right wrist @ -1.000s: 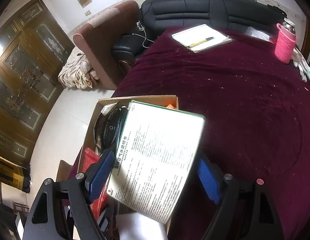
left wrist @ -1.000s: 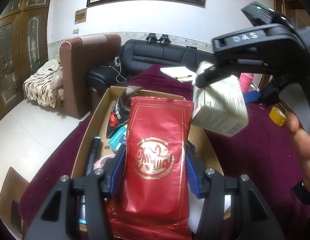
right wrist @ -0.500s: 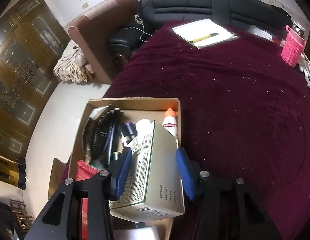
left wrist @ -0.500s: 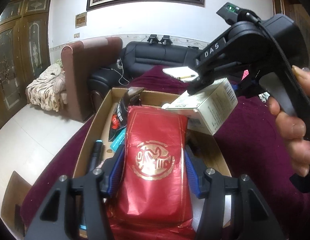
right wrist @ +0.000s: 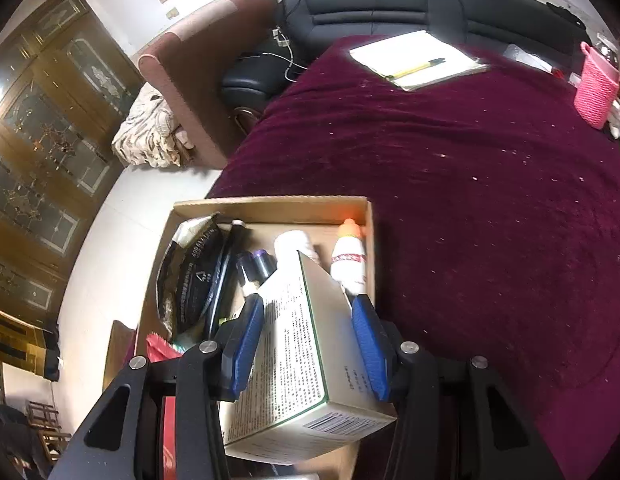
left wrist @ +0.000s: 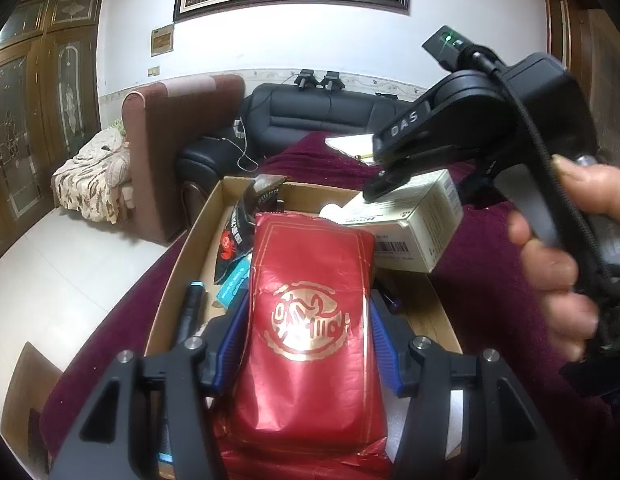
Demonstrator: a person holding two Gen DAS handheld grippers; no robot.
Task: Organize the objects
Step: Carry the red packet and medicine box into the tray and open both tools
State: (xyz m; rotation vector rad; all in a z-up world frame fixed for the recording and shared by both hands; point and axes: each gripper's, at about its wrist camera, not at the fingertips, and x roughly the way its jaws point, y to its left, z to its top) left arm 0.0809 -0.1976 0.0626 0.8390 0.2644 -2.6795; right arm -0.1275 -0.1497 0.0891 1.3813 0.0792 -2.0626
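From the left wrist, the left gripper [left wrist: 308,332] clamped a red foil pouch [left wrist: 310,320] over the cardboard box [left wrist: 178,280] (pouch at six o'clock). From the right wrist, the right gripper [right wrist: 310,344] gripped a printed carton [right wrist: 306,364] at six o'clock, over that box's near end.

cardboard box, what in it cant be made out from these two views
- Cardboard box floor, right wrist view: covered by the white carton in the right hand-held gripper.
- Near end, left wrist view: hidden behind the red foil pouch in the left hand-held gripper.
- Carton print: too small to read.
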